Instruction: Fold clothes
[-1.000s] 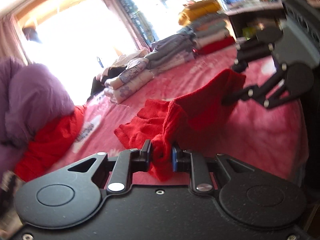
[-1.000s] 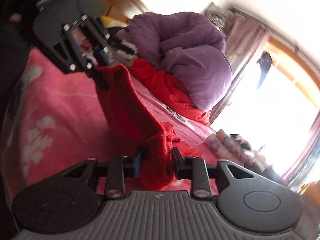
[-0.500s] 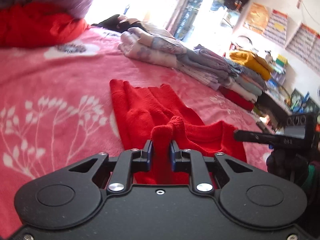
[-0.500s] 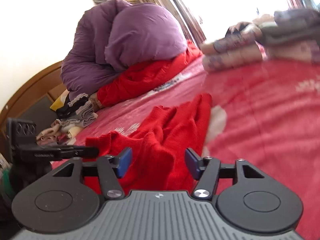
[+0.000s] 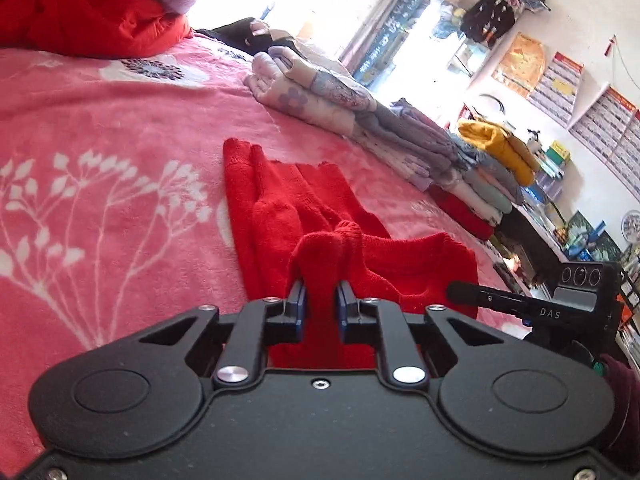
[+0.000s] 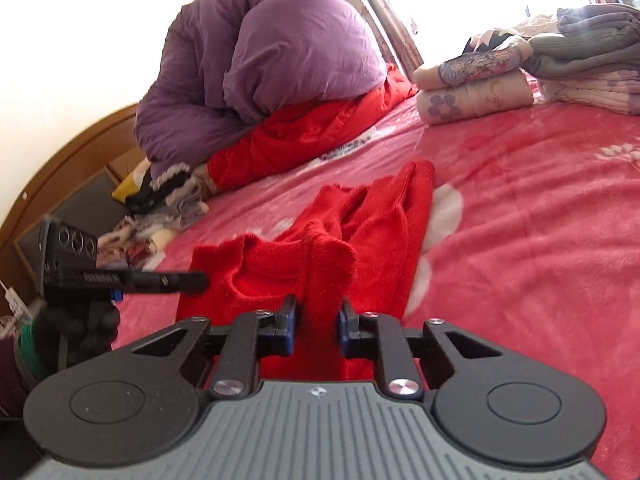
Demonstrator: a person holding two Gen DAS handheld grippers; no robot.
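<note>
Both tongs, left tongs (image 5: 321,305) and right tongs (image 6: 316,330), closing on red sweater (image 5: 280,200) bunched between pads.

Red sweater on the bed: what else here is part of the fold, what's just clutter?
In the job:
red sweater
left gripper, closing on it
right gripper, closing on it

Lying about:
folded clothes stack
purple duvet
yellow garment

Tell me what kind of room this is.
Most likely a lived-in bedroom: a pink floral blanket covers a bed with a wooden headboard, a purple duvet is bundled at its head, and folded clothes are stacked along one edge.
</note>
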